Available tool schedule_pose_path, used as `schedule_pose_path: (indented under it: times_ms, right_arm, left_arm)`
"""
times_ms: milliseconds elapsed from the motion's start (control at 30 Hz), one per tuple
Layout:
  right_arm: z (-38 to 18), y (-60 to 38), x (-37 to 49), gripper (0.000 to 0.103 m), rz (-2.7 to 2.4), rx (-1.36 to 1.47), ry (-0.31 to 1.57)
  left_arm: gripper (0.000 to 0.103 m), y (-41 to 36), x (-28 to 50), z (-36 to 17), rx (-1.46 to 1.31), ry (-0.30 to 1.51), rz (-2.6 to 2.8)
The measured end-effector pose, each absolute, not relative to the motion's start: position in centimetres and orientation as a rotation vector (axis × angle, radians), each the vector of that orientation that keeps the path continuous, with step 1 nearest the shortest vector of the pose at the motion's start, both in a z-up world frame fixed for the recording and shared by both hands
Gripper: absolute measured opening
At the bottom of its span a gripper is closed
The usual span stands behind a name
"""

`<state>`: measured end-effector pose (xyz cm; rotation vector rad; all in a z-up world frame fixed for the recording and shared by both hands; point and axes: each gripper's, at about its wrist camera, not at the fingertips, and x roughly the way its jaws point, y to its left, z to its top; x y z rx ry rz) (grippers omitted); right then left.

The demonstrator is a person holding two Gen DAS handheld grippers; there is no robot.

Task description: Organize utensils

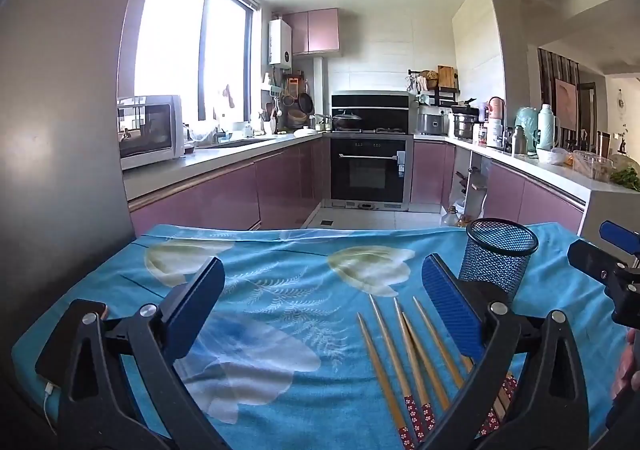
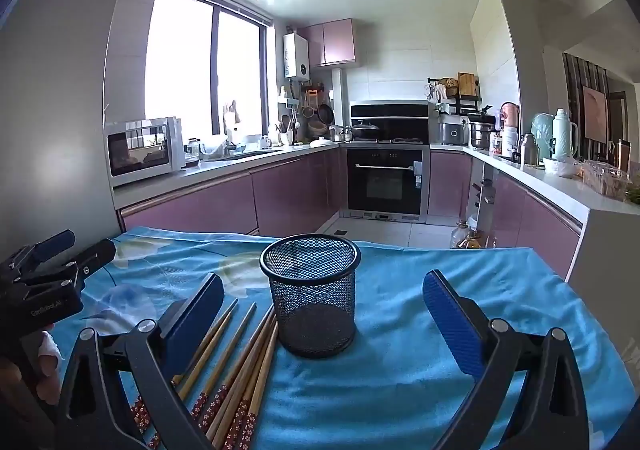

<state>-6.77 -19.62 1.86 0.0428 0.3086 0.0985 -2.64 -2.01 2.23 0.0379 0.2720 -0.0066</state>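
Note:
Several wooden chopsticks (image 1: pixel 404 358) with red flowered ends lie side by side on the blue floral cloth (image 1: pixel 280 290). A black mesh cup (image 1: pixel 498 258) stands upright and empty just beyond them. My left gripper (image 1: pixel 320 290) is open and empty above the cloth, with the chopsticks next to its right finger. In the right wrist view the mesh cup (image 2: pixel 312 294) stands between my fingers and the chopsticks (image 2: pixel 236 366) lie at my left finger. My right gripper (image 2: pixel 322 302) is open and empty.
The cloth-covered table (image 2: pixel 500 290) ends at a far edge, with kitchen floor beyond. A grey fridge wall (image 1: pixel 60 129) stands at the left. Pink counters (image 1: pixel 224 193) with appliances line the room. A phone with a cable (image 1: pixel 56 354) lies at the table's left edge.

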Motion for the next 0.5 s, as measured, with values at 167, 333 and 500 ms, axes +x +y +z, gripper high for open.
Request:
schedule_pose_path:
  times_ms: [167, 333, 500]
  right_arm:
    - [1.8, -19.5, -6.8, 0.097, 0.107, 0.048, 0.301]
    - [1.7, -19.4, -7.0, 0.097, 0.102, 0.047, 0.294]
    - [1.7, -19.3, -7.1, 0.097, 0.101, 0.043, 0.287]
  left_arm:
    - [0.097, -0.8, -3.7, 1.6, 0.026, 0.249, -0.019]
    - [0.097, -0.8, -4.0, 1.7, 0.024, 0.244, -0.021]
    - [0.097, -0.7, -4.1, 1.6, 0.025, 0.244, -0.023]
